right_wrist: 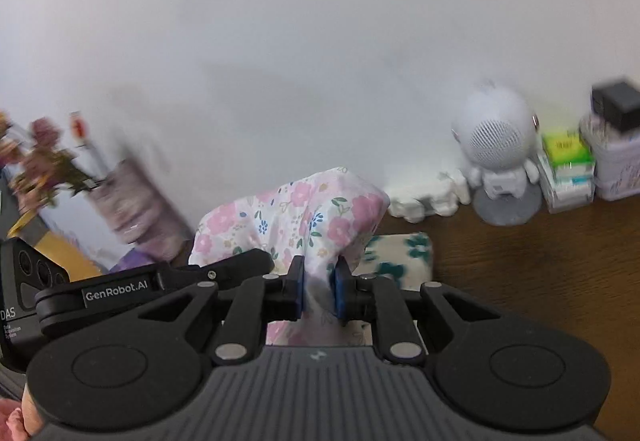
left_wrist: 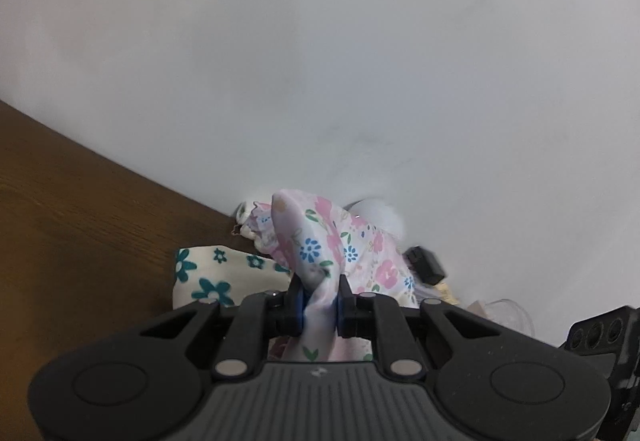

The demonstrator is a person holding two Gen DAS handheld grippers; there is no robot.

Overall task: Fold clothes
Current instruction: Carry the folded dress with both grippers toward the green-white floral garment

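A white garment with pink and blue flowers (left_wrist: 320,245) is lifted off the brown wooden table (left_wrist: 80,209). In the left wrist view my left gripper (left_wrist: 320,307) is shut on a bunched fold of it, the cloth rising ahead of the blue pads. My right gripper (right_wrist: 319,291) is likewise shut on the same floral garment (right_wrist: 304,217), which drapes up and over in front of its fingers. The other gripper's black body (right_wrist: 160,281) shows at the left of the right wrist view, close beside it. How the garment hangs below the grippers is hidden.
A folded cream cloth with teal flowers (left_wrist: 212,277) (right_wrist: 404,257) lies on the table under the garment. Against the white wall stand a small white robot figure (right_wrist: 500,153), tissue packs (right_wrist: 568,169), a lavender container (right_wrist: 616,161), a vase with dried flowers (right_wrist: 124,197).
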